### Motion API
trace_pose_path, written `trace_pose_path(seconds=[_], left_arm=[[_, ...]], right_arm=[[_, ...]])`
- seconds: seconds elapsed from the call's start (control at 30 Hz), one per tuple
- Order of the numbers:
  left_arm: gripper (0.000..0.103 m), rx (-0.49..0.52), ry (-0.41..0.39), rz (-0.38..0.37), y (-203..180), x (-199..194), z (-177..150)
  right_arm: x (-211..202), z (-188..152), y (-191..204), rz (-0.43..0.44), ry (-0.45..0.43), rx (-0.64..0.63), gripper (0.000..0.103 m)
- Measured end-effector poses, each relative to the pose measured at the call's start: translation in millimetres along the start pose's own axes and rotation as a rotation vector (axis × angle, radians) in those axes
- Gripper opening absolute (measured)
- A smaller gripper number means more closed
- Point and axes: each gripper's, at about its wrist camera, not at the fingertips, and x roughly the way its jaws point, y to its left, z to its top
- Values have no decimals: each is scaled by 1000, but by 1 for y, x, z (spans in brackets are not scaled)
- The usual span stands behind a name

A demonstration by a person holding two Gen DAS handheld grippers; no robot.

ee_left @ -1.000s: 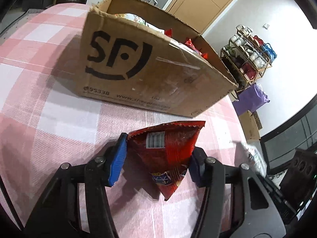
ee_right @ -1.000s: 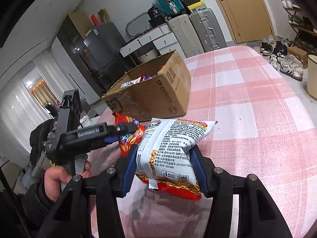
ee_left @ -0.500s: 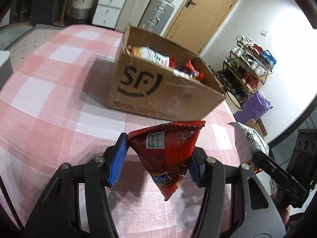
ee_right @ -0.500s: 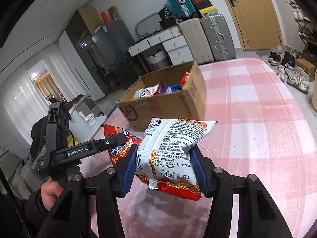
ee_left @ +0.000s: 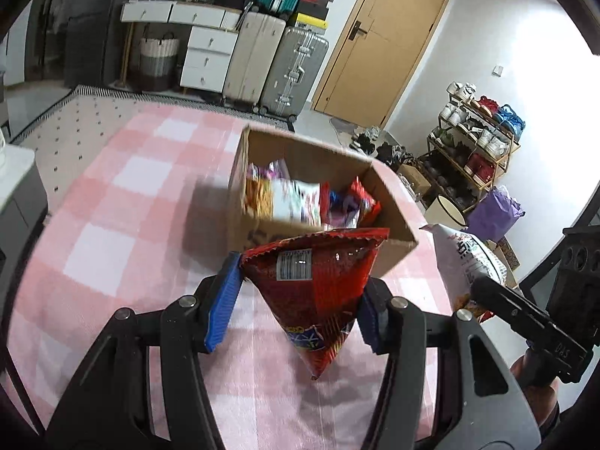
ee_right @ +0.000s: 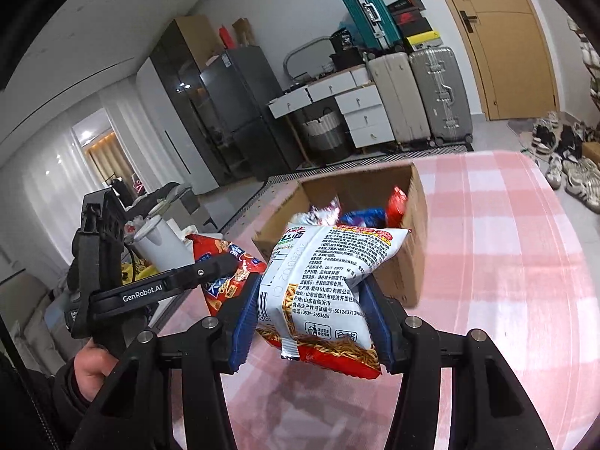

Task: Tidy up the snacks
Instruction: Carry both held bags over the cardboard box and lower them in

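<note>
My left gripper (ee_left: 296, 307) is shut on a red triangular snack bag (ee_left: 318, 285), held in the air above the pink checked tablecloth (ee_left: 123, 232). My right gripper (ee_right: 311, 322) is shut on a white noodle packet (ee_right: 326, 281) with a red bottom edge. Just beyond both stands an open cardboard box (ee_left: 390, 195), also seen in the right wrist view (ee_right: 416, 225), with several snack packs inside. The left gripper (ee_right: 210, 273) with its red bag (ee_right: 228, 273) shows in the right wrist view, held by a hand (ee_right: 90, 367). The white packet (ee_left: 468, 258) appears at the right of the left wrist view.
Suitcases (ee_left: 277, 56) and white drawers (ee_left: 202, 48) stand against the far wall by a wooden door (ee_left: 382, 41). A shoe rack (ee_left: 476, 138) and a purple bag (ee_left: 495, 213) are at the right. A dark cabinet (ee_right: 232, 112) stands beyond the table's left side.
Both grippers have risen with their packets still gripped. The box, seen side-on before, now shows its open top and contents from above.
</note>
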Motion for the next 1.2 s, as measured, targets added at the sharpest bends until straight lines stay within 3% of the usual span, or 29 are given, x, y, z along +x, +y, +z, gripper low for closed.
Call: trace_pose_path(seconds=[0.53, 0.9, 1.2], left_arm=[[53, 76, -55, -13, -10, -20, 98], [53, 95, 8, -17, -22, 21, 152], [53, 120, 66, 3, -24, 74, 164]], right_arm=[[15, 72, 15, -9, -39, -104, 53], [40, 122, 5, -9, -35, -105, 53], [70, 137, -7, -30, 1, -118, 53]])
